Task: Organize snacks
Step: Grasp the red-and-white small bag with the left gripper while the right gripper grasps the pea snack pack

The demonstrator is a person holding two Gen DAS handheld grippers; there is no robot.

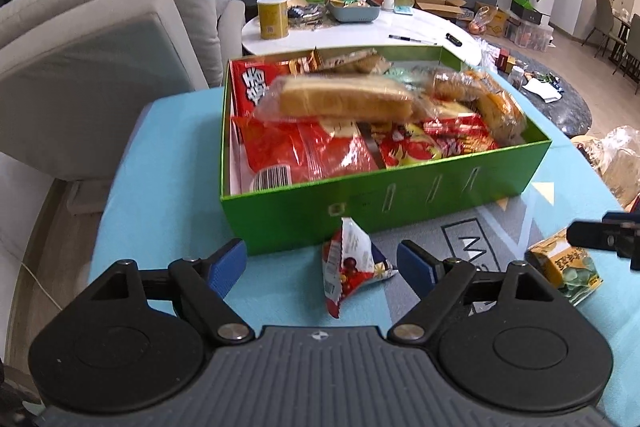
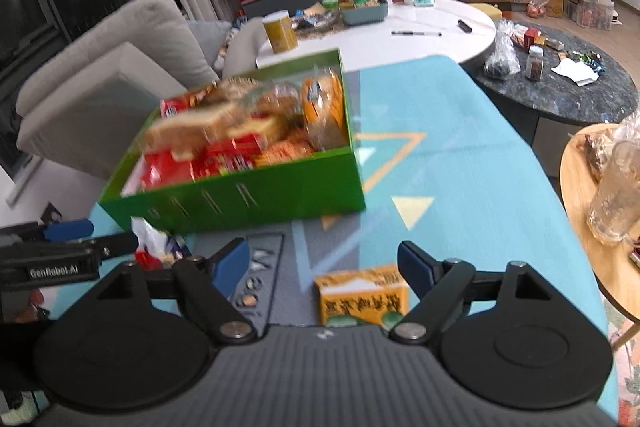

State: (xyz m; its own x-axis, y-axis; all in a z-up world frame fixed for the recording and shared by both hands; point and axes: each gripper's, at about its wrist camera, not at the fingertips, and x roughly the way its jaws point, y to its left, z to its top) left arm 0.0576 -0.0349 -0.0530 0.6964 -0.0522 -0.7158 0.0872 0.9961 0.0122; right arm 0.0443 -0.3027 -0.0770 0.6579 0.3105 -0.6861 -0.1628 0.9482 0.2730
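Observation:
A green box (image 1: 400, 199) (image 2: 256, 199) full of red snack packets and wrapped bread stands on the blue table. A small red and white snack bag (image 1: 352, 263) lies in front of it, between the open fingers of my left gripper (image 1: 322, 263). It also shows in the right wrist view (image 2: 154, 247). A yellow snack box (image 2: 360, 295) (image 1: 564, 267) lies between the open fingers of my right gripper (image 2: 324, 263). Neither gripper holds anything.
A white round table (image 1: 360, 35) with a yellow can (image 1: 273, 17) and a grey basket stands behind the box. A grey sofa (image 1: 100, 39) is at the left. A dark round table (image 2: 560, 83) and a wooden side table (image 2: 580, 227) with bags are at the right.

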